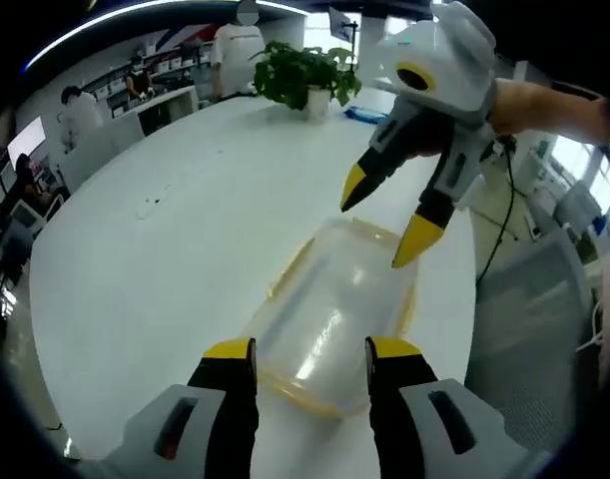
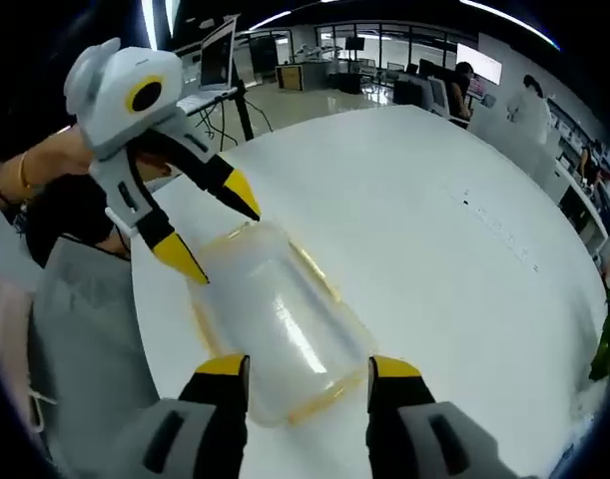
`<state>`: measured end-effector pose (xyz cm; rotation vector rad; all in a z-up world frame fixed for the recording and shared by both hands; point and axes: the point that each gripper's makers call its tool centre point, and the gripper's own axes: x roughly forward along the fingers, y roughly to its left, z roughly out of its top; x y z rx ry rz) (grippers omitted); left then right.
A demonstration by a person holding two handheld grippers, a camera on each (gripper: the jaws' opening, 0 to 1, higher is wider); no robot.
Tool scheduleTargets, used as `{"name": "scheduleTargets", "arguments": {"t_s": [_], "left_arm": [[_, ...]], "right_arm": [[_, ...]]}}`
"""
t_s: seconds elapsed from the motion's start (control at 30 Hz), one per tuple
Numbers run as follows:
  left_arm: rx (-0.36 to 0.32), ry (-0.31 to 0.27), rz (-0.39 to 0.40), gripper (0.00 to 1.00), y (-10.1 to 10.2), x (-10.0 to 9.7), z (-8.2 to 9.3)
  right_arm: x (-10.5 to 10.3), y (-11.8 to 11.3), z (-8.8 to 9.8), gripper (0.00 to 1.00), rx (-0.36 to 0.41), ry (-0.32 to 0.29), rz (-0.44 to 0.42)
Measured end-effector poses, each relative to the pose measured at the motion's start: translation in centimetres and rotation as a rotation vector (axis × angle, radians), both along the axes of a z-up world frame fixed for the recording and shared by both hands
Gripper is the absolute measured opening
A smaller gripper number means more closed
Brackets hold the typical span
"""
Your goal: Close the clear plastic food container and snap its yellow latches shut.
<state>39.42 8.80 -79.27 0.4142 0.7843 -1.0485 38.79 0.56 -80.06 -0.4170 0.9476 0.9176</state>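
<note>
White table (image 1: 135,269) bears a lidded clear container (image 1: 329,319), contents unseen.

The container (image 1: 334,319) is clear, glossy plastic with smooth walls that catch streaks of light; its latches (image 1: 293,264) are translucent yellow plastic. The table (image 1: 165,249) is smooth, white and faintly shiny. Both grippers, left (image 1: 309,351) and right (image 2: 307,367), have matt grey plastic shells, black fingers (image 2: 225,414) and yellow tips.
</note>
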Motion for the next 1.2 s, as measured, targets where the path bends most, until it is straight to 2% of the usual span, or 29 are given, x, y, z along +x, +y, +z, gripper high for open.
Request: {"name": "scheduleTargets", "arguments": {"t_s": [0.2,0.47,0.57,0.73,0.8,0.87,1.0,1.07,1.13,1.2], "left_arm": [[-0.024,-0.015,-0.010,0.41,-1.1,0.2,0.1],[-0.046,-0.008,0.003,0.41,-1.5,-0.8,-0.8],[-0.038,-0.013,-0.015,0.41,-1.6,-1.2,-1.0],[-0.017,-0.062,-0.094,0.45,-2.1,-2.0,-1.1],[-0.019,-0.107,-0.135,0.46,-2.5,-2.0,-0.9],[-0.053,-0.162,-0.175,0.48,-3.3,-2.2,-0.4],[-0.061,-0.154,-0.214,0.50,-3.9,-3.2,-0.7],[-0.035,-0.175,-0.257,0.53,-4.1,-3.7,-1.1],[0.027,-0.196,-0.303,0.54,-4.0,-4.0,-2.0],[0.059,-0.221,-0.322,0.54,-4.0,-4.2,-2.5]], "right_arm": [[0.3,1.8,0.4,0.43,0.048,-0.029,0.063],[0.2,3.3,0.2,0.40,0.086,-0.006,0.095],[0.2,3.7,0.1,0.40,0.097,0.001,0.098],[0.5,4.5,0.3,0.39,0.122,-0.006,0.109],[0.8,4.7,0.4,0.40,0.122,-0.010,0.115],[1.0,4.9,0.4,0.41,0.120,-0.006,0.123],[1.6,5.1,0.2,0.44,0.091,-0.016,0.162],[1.8,5.3,-0.1,0.45,0.081,-0.010,0.184],[1.6,5.5,-0.6,0.46,0.073,0.019,0.212],[1.6,5.7,-1.1,0.47,0.061,0.035,0.234]]}}
